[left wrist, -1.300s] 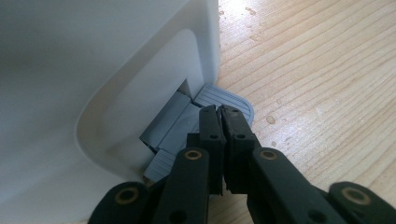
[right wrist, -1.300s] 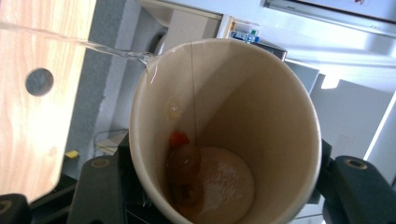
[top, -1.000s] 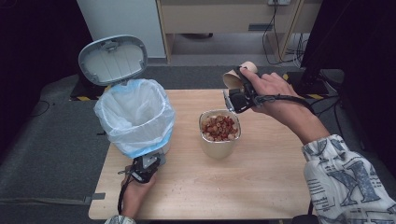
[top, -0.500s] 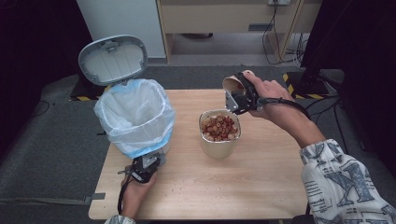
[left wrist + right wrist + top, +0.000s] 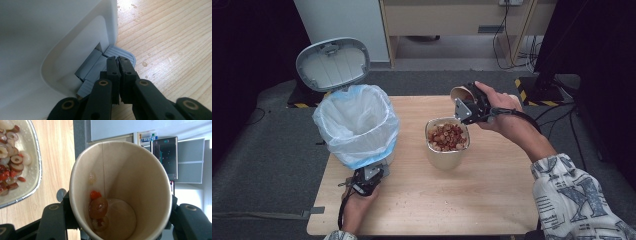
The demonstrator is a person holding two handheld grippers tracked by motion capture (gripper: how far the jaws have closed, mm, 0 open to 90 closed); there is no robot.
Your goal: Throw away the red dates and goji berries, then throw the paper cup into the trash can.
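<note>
At centre right of the high view, the right gripper (image 5: 464, 102) holds a paper cup (image 5: 460, 94) tipped on its side, just above and right of the bowl (image 5: 447, 142) of dried fruit. Its own view shows both jaws clamped on the cup's (image 5: 120, 192) outer wall, with a few fruit pieces (image 5: 98, 207) stuck inside near the bottom and the bowl (image 5: 32, 182) at upper left. Low in the high view's left half, the left gripper (image 5: 367, 177) sits at the foot of the bin (image 5: 357, 125), lid (image 5: 332, 62) raised. Its view shows the jaws closed together, tips resting on the grey pedal (image 5: 122, 53); the wooden table (image 5: 170, 37) fills the right
</note>
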